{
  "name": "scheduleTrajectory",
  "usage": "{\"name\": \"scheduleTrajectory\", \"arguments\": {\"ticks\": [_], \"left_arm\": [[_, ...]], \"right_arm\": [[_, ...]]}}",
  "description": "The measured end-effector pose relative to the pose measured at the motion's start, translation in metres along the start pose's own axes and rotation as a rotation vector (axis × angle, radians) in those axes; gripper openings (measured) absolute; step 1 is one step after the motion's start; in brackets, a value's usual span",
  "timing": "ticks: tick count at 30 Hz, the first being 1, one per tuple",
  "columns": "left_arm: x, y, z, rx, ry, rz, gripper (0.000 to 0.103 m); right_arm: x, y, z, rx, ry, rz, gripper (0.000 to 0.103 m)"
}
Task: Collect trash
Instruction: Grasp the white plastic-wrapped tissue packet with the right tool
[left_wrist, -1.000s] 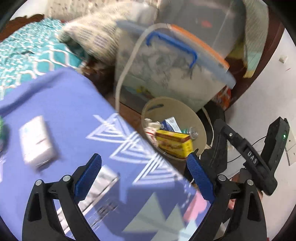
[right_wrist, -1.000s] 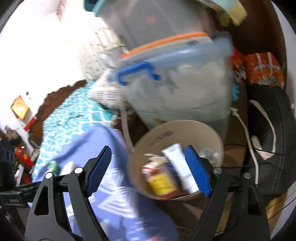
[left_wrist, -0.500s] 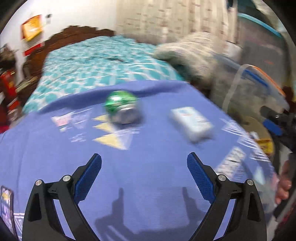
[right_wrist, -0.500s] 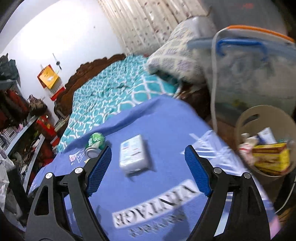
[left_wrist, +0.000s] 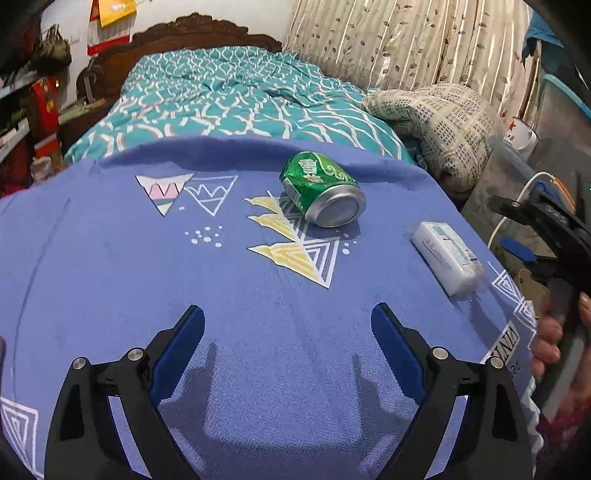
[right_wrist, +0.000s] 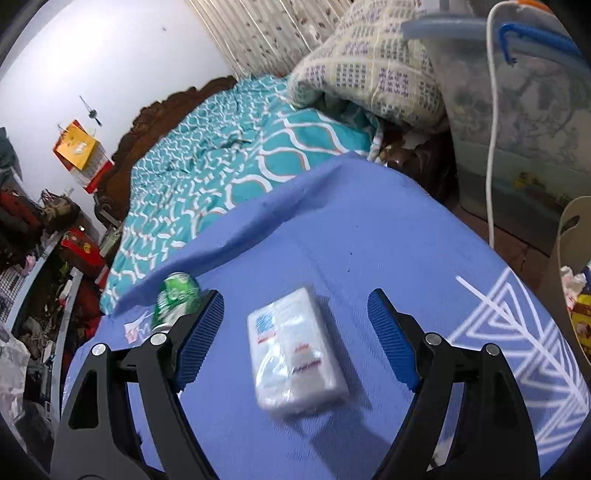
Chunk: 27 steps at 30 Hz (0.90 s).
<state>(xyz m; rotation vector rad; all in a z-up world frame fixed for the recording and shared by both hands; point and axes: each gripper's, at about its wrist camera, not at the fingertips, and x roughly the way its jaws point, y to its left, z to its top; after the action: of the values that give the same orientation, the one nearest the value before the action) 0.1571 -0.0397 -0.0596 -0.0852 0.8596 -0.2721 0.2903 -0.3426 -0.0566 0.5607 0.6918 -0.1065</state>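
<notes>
A dented green drink can (left_wrist: 320, 188) lies on its side on the blue printed cloth (left_wrist: 110, 258). To its right lies a white tissue pack (left_wrist: 447, 258). My left gripper (left_wrist: 288, 332) is open over bare cloth, well short of the can. In the right wrist view the tissue pack (right_wrist: 295, 350) sits between the wide-open fingers of my right gripper (right_wrist: 295, 325), with no pad touching it. The can (right_wrist: 173, 299) shows just beyond the left fingertip. The right gripper (left_wrist: 532, 240) and the hand holding it appear at the right edge of the left wrist view.
A beige bin (right_wrist: 572, 258) with trash in it stands at the right edge. Behind it is a clear storage box (right_wrist: 517, 92) with a blue handle and a white cable. A teal bedspread (left_wrist: 229, 96) and a patterned pillow (left_wrist: 443, 122) lie beyond the cloth.
Both grippers swung left, away from the bin and onto the blue cloth. The can and tissue pack came into view, and the tissue pack now lies between the right gripper's fingers.
</notes>
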Motion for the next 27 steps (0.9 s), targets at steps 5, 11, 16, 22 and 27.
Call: {"name": "scheduleTrajectory", "arguments": {"ticks": [5,11,16,22,27], "left_arm": [[0.005,0.0,-0.001,-0.011,0.021,-0.02,0.087],[0.009,0.001,-0.001,-0.021,0.037,-0.037,0.087],[0.01,0.002,-0.001,-0.025,0.043,-0.039,0.087],[0.01,0.002,-0.001,-0.025,0.045,-0.038,0.087],[0.011,0.002,-0.001,-0.024,0.049,-0.038,0.088]], "right_arm": [[0.033,-0.007,0.001,0.027,0.071,-0.017,0.08],[0.053,0.014,-0.024,-0.03,0.17,0.027,0.075],[0.053,0.043,-0.043,-0.153,0.184,0.036,0.075],[0.046,0.054,-0.05,-0.224,0.18,0.03,0.067],[0.048,0.05,-0.046,-0.26,0.173,0.02,0.059]]}}
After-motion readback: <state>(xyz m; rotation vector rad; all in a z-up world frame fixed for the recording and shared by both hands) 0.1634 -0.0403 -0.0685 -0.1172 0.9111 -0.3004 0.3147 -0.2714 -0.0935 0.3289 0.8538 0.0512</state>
